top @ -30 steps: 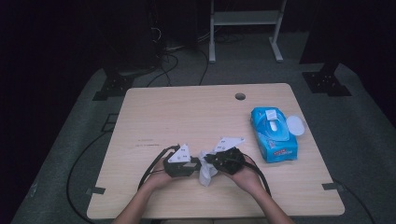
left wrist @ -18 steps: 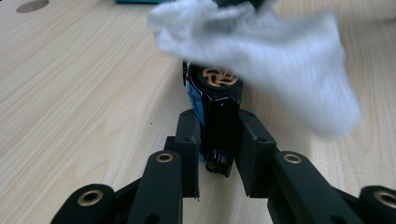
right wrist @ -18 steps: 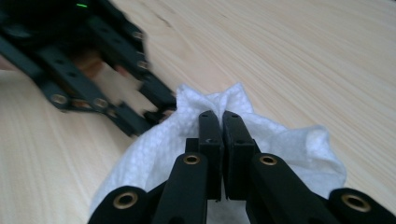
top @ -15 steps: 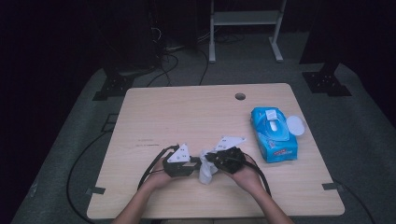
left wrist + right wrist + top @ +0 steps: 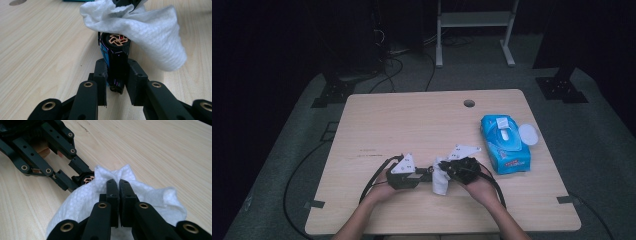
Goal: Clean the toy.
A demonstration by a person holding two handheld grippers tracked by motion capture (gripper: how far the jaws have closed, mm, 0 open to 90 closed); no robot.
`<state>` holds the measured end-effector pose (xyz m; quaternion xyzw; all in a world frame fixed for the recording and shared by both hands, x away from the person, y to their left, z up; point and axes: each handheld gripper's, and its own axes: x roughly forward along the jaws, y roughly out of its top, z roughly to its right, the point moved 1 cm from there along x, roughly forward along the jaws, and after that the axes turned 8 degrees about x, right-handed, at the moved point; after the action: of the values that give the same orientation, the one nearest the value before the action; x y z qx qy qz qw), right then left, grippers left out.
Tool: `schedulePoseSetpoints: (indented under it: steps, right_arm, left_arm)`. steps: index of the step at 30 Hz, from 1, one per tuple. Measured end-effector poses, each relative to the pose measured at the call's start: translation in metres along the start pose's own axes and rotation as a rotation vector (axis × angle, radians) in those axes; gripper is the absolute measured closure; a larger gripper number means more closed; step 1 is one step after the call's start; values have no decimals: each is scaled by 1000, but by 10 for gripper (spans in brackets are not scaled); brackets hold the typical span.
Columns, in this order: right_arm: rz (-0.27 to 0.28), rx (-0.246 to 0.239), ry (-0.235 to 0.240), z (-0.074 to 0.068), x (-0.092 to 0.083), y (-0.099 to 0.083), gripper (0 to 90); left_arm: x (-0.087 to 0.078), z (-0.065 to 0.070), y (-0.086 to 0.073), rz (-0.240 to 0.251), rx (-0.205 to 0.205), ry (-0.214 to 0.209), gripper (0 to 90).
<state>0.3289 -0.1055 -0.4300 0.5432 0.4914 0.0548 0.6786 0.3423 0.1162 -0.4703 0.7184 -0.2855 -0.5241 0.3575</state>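
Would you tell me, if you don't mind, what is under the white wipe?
Under the white wipe, a small black toy car pokes out, clamped by the left tool. Its gold-spoked wheel shows; the wipe covers its far end.

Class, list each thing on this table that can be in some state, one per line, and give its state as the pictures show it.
Left gripper: shut on toy car.
Toy car: clamped between the jaws, one end under the wipe.
Right gripper: shut on wipe.
Wipe: bunched, draped against the car.
Wipe pack: lid flipped open, lying flat.
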Motion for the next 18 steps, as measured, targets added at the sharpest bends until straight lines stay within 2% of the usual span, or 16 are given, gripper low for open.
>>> schedulePoseSetpoints:
  steps: [2, 6, 9, 12, 14, 15, 18]
  right_arm:
    - [0, 13, 19, 4, -1, -1, 872]
    - [0, 46, -5, 12, -5, -2, 872]
    - [-2, 36, 0, 9, -4, -2, 871]
    - [2, 40, 10, 7, -4, -2, 871]
    - [5, 44, 16, 8, -3, -2, 871]
    - [5, 49, 20, 8, -3, -2, 871]
    - [3, 48, 17, 6, -2, -2, 872]
  left_arm:
    - [0, 0, 0, -7, 5, 0, 720]
    - [1, 0, 0, -11, 3, 6, 729]
    - [1, 0, 0, -15, 11, 8, 732]
    - [1, 0, 0, -12, 2, 4, 731]
    - [1, -1, 1, 6, -10, 5, 723]
    - [2, -1, 3, 10, -23, 9, 672]
    - [8, 0, 5, -25, -50, 37, 489]
